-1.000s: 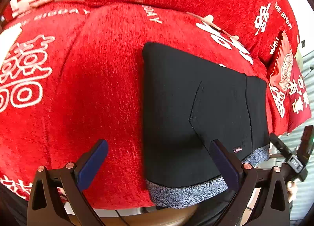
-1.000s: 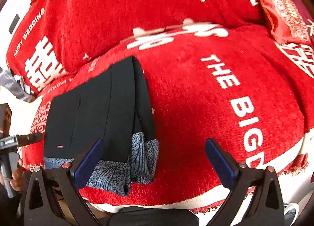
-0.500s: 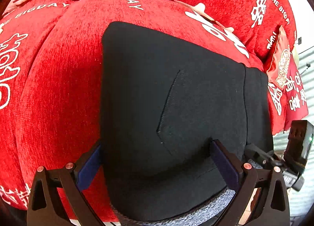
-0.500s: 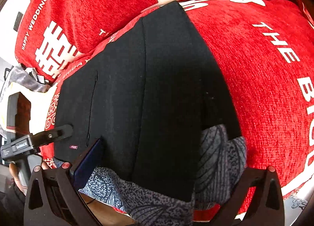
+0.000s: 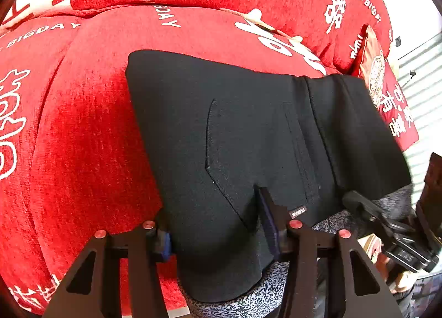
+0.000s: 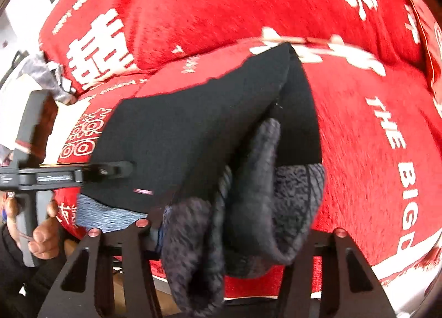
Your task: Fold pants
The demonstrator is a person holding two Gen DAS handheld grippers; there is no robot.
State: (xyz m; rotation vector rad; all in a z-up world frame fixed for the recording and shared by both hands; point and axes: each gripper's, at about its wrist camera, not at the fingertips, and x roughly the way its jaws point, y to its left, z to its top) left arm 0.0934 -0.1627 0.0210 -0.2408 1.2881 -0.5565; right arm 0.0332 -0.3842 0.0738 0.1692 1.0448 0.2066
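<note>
Red sofa cover [image 5: 83, 138]: white "BIGDAY" far left, "THE BIGDAY" far right, w/ Chinese characters. Right wrist view: "THE BIG" right side. Pants tag [image 5: 297, 212]: unreadable.

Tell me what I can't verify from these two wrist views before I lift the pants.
- Right tongs: both fingertips hidden under bunched grey lining of the pants; grip depth unknown; the right wrist view is also motion-blurred.
- Left tongs: left pad mostly buried behind black cloth.
- Label: too small to read.
- Pants' near hem: cut off by the bottom edge of the left wrist view.
</note>
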